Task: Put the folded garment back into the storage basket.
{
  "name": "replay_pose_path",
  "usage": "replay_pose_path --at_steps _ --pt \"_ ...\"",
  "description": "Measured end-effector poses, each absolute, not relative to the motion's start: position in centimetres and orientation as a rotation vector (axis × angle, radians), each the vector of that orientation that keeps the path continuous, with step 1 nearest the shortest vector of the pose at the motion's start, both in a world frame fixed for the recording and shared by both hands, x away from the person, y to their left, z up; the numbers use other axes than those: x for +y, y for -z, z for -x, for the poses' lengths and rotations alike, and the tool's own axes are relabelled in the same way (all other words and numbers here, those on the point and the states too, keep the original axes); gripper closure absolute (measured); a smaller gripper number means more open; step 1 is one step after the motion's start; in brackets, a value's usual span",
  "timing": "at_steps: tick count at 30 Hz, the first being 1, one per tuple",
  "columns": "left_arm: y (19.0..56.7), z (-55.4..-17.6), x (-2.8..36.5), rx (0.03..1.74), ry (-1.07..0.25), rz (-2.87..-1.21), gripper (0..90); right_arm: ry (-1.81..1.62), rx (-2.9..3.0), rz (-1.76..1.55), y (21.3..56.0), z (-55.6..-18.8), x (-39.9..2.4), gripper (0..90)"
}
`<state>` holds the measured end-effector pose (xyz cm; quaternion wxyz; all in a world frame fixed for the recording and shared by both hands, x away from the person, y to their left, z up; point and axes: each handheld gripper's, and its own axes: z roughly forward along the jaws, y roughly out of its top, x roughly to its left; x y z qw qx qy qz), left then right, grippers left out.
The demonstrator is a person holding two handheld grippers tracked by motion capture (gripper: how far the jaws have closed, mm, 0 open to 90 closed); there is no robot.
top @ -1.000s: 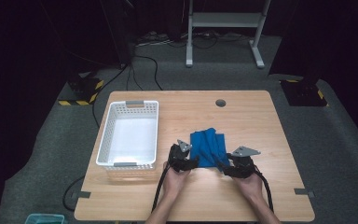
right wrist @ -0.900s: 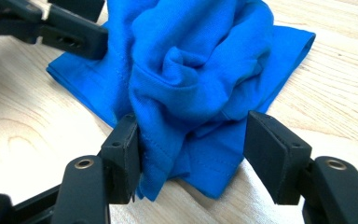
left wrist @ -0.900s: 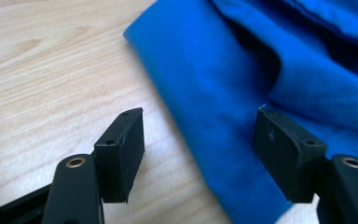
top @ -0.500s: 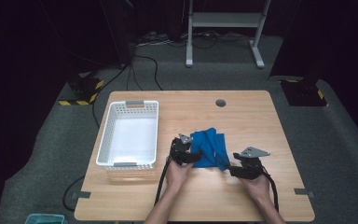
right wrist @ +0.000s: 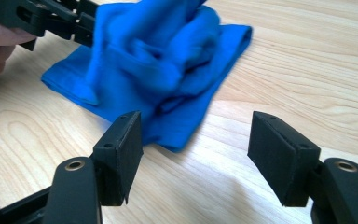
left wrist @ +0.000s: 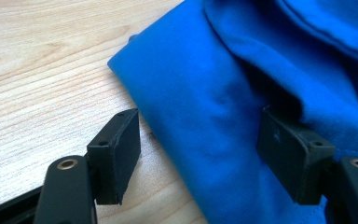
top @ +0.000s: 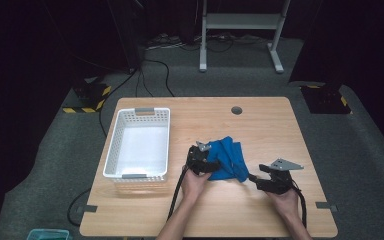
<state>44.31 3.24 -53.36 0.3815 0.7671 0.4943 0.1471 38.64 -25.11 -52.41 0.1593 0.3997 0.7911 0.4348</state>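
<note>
1. Nearest the person, the right tool (top: 261,176) stands on bare wood just clear of the blue cloth (top: 227,159); its jaws have just been opening and now gape wide, with nothing between them
2. The left tool (top: 211,163) is at the cloth's near-left edge; its jaws have been easing apart too, one pad (left wrist: 116,154) over the wood and the other resting on the fabric, the cloth's edge lying between them unpinched
3. Judged from this, a fold has just been let go, and the step in hand is tidying the cloth, which lies folded at the middle of the counter (top: 265,110)
4. The next move likely calls for a fresh pinch on an edge or corner, low enough to catch only the layers wanted
5. The cloth is soft, matte and bunched in thick rounded folds with a stitched hem; the counter is smooth pale woodgrain
6. Farther left sits a white slotted plastic basket (top: 120,131), rigid and rectangular
</note>
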Motion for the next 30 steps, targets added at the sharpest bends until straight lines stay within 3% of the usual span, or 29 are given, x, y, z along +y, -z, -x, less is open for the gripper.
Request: replay_pose_path --at_steps 14,30 --pt "53.5 -44.5 2.7 1.248 -0.423 -1.989 33.5 -1.047 2.129 -1.326 53.4 -40.6 -28.3 36.0" --pt "53.8 -44.8 2.7 1.163 -0.322 -1.962 68.8 -0.942 2.089 -1.384 53.9 -41.8 -29.8 35.0"
